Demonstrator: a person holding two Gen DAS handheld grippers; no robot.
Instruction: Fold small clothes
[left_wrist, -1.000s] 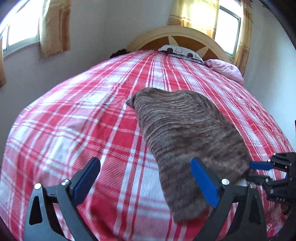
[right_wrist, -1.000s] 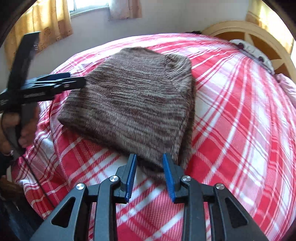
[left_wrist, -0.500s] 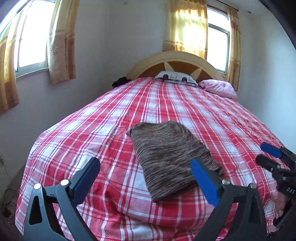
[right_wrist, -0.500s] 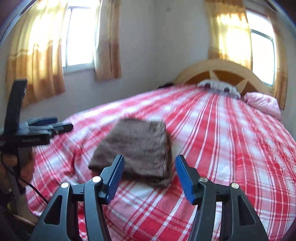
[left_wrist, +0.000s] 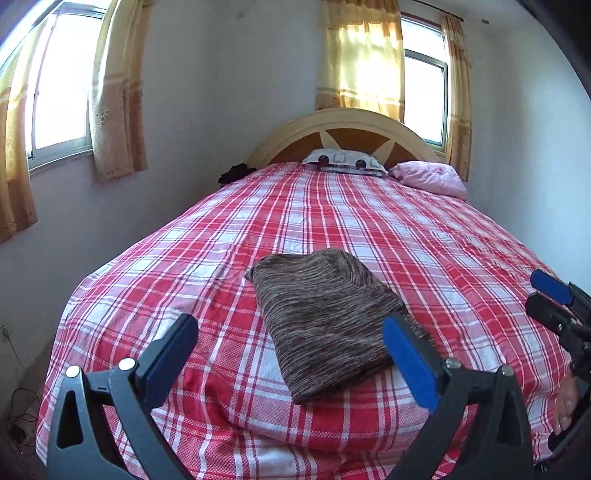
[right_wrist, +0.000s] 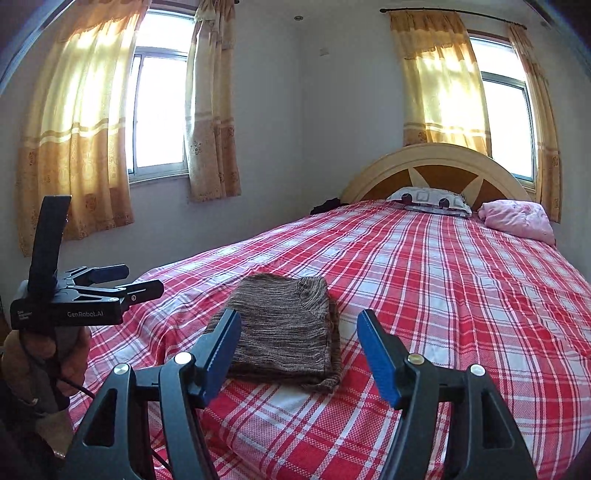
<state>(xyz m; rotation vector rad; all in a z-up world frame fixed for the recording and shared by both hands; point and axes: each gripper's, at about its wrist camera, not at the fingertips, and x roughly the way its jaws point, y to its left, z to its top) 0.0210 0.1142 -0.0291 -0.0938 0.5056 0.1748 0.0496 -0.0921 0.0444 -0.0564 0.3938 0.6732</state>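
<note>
At lower left of the right wrist view, your left gripper (right_wrist: 131, 282) reads "GenRobot.AI", jaws parted. Your right gripper (right_wrist: 299, 354) gapes too, holding nothing. Lower centre, the brown marled knit garment (left_wrist: 325, 321) lies folded flat on the bed (left_wrist: 424, 236).

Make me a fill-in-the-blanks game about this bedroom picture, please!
1. The folded brown knit garment lies on the red plaid ____.
2. Both the left hand-held gripper and the right hand-held gripper are ____, holding nothing.
3. The crumpled blanket near the headboard is ____ in colour.

Missing words: bed; open; pink
</note>
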